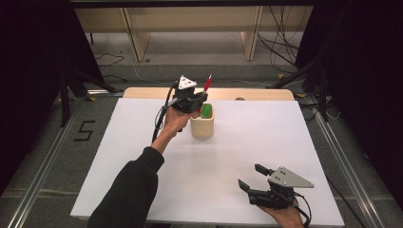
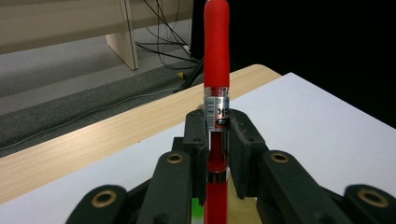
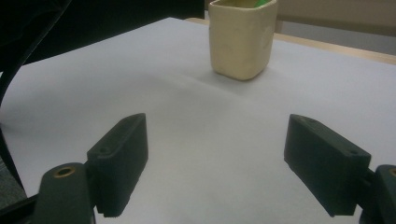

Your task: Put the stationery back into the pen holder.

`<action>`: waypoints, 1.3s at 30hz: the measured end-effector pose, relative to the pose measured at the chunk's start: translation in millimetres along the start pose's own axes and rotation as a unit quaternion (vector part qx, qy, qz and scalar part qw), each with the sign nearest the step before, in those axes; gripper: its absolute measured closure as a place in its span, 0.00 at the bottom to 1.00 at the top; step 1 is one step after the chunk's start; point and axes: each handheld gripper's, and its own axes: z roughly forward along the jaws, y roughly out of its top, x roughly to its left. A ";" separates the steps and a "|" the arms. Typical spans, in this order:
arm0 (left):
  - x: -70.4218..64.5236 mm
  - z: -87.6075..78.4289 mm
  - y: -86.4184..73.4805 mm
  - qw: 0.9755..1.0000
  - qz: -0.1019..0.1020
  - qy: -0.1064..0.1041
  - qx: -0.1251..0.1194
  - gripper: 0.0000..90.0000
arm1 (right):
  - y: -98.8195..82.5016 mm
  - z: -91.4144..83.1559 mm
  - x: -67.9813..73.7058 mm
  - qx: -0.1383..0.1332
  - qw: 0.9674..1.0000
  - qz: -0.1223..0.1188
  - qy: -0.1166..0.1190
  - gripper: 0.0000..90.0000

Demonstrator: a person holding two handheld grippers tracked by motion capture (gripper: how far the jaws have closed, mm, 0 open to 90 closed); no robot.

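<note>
White tabletop [image 1: 142,142] is bearing a cream cup [image 1: 202,124], above whose rim the left gripper [image 1: 198,102] is pinching an upright red pen [image 2: 216,84], seemingly needing lowering inside, while the right gripper [image 1: 251,176] is idling wide open, well apart.

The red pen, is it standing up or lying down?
Standing up. The red pen points straight up between the left gripper's jaws, which are shut on it, above the cream cup.
</note>
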 end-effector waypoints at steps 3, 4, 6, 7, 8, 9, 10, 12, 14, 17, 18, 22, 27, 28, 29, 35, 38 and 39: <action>1.7 6.1 -2.8 1.000 -0.003 0.004 0.003 0.87 | -0.3 0.9 0.7 0.000 1.000 -0.002 0.002 0.25; 2.1 8.1 -3.9 1.000 -0.006 0.006 0.003 0.87 | -0.4 0.9 1.0 0.001 1.000 -0.004 0.003 0.25; 3.1 10.9 -5.7 1.000 -0.006 0.008 0.005 0.87 | -0.4 1.2 1.5 0.002 1.000 -0.006 0.004 0.25; 3.8 12.4 -6.7 1.000 -0.007 0.010 0.007 0.87 | -0.4 1.2 1.6 0.002 1.000 -0.006 0.004 0.25; 4.0 13.7 -7.3 1.000 -0.008 0.011 0.006 0.87 | -0.5 1.3 1.5 0.002 1.000 -0.006 0.005 0.25; 4.4 14.6 -7.9 1.000 -0.008 0.011 0.007 0.87 | -0.5 1.2 1.5 0.002 1.000 -0.006 0.005 0.25; 4.3 15.4 -8.4 1.000 -0.009 0.010 0.007 0.87 | -0.5 1.1 1.5 0.002 1.000 -0.006 0.005 0.25; 4.8 17.5 -9.8 1.000 -0.008 0.011 0.008 0.87 | -0.4 0.6 1.5 0.002 1.000 -0.006 0.006 0.26; 5.7 19.7 -11.3 1.000 -0.008 0.015 0.010 0.87 | -0.3 0.5 1.7 0.003 1.000 -0.006 0.006 0.26; 6.5 21.5 -13.2 1.000 -0.010 0.017 0.014 0.87 | -0.3 0.5 2.4 0.002 1.000 -0.008 0.006 0.26; 6.8 21.7 -13.6 1.000 -0.009 0.019 0.015 0.87 | -0.4 0.4 2.6 0.001 1.000 -0.009 0.007 0.26; 7.7 22.6 -15.1 1.000 -0.013 0.019 0.016 0.86 | -0.6 1.0 3.2 0.000 1.000 -0.010 0.009 0.26; 8.1 23.3 -16.3 0.999 -0.012 0.026 0.020 0.86 | -0.6 0.9 3.1 0.001 1.000 -0.011 0.009 0.26; 8.1 23.1 -16.6 0.999 -0.010 0.027 0.021 0.86 | -0.7 0.9 3.1 0.001 1.000 -0.011 0.009 0.26; 8.0 22.6 -17.0 0.999 -0.011 0.028 0.022 0.86 | -0.7 0.8 3.1 0.001 1.000 -0.011 0.009 0.26; 4.8 17.5 -15.0 0.999 -0.001 0.018 0.029 0.70 | -0.4 0.1 2.8 0.002 1.000 -0.012 0.009 0.26; 0.6 10.7 -11.6 1.000 0.003 0.002 0.030 0.60 | -0.4 0.0 2.0 0.002 1.000 -0.011 0.008 0.26; -1.1 9.2 -11.1 0.999 0.008 -0.001 0.032 0.60 | -0.4 0.0 1.9 0.002 1.000 -0.010 0.007 0.26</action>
